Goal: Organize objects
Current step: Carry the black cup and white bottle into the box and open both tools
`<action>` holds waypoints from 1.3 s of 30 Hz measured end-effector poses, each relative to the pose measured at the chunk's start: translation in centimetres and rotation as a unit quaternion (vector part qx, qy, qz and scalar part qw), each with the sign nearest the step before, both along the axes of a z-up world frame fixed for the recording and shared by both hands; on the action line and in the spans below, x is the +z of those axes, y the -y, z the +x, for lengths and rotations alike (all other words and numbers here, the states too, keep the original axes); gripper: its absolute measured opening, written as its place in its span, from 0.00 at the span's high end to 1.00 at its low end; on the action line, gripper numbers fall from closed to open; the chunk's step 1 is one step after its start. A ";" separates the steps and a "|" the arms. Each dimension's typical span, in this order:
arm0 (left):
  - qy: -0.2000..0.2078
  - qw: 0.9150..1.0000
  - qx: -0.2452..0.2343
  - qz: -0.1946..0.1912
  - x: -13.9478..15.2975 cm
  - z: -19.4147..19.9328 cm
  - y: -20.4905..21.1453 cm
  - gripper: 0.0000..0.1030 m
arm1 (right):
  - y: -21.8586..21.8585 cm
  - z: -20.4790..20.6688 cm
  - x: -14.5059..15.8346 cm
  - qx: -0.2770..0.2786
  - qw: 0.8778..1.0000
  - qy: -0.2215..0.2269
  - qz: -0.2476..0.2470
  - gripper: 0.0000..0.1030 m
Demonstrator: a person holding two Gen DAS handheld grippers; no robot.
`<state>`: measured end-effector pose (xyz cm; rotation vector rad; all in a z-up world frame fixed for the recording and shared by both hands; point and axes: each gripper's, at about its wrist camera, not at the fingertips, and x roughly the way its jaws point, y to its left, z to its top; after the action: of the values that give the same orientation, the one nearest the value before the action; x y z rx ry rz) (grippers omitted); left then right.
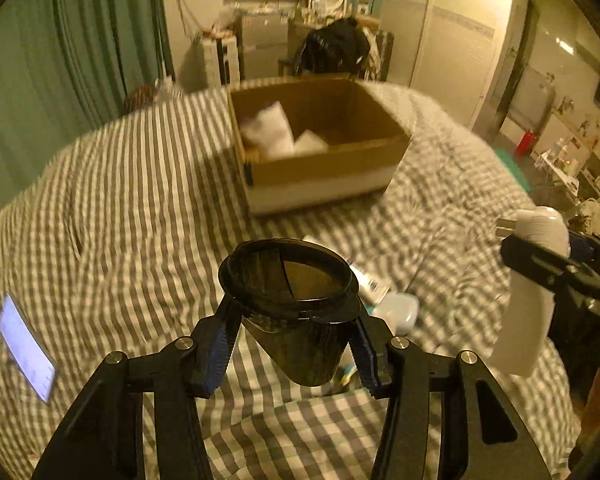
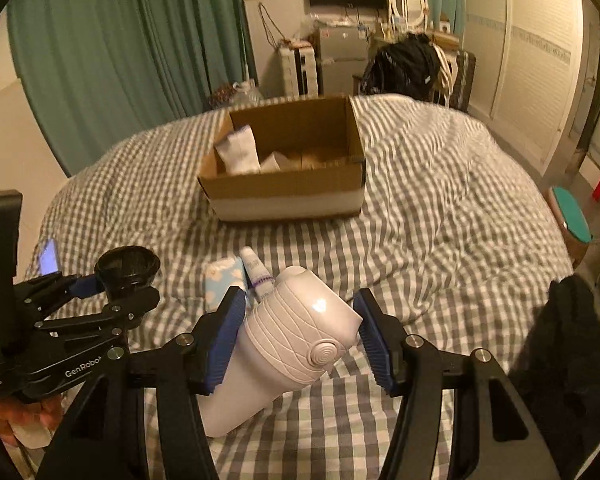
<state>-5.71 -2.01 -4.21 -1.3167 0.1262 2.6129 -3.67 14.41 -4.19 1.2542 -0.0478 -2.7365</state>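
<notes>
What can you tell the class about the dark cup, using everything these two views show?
The dark cup looks like smoky, see-through plastic, with a wide rimmed mouth and a body tapering to a narrower base. Its mouth tilts away from the left wrist camera. The left hand-held gripper clamps its sides with blue pads, holding it above the checked bedding. It seems empty.

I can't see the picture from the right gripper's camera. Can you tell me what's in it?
The right gripper holds a white handheld appliance above a bed with a grey checked duvet. Ahead sits an open cardboard box with white packets inside. On the left, the left gripper holds a dark cup.
</notes>
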 end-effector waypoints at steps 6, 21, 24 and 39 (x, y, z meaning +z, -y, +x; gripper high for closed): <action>-0.049 0.999 -0.012 0.002 4.7 0.0 -0.8 0.49 | 0.6 0.6 3.7 0.009 0.999 -0.039 0.007 0.45; -0.103 0.994 -0.020 0.000 10.8 -7.9 -2.7 0.50 | 0.7 -5.5 11.7 0.023 0.993 -0.113 0.017 0.45; -0.098 0.995 -0.016 0.001 10.8 -11.0 -2.7 0.50 | 0.4 -8.4 12.5 0.019 0.992 -0.120 0.017 0.45; -0.039 0.999 0.002 0.003 2.0 -25.5 -3.7 0.50 | 0.6 -26.4 6.7 0.010 0.996 -0.077 0.034 0.45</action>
<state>-31.20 1.64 -2.24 -1.2148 0.1265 2.6670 -30.09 13.79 2.52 1.0478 0.0746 -2.8296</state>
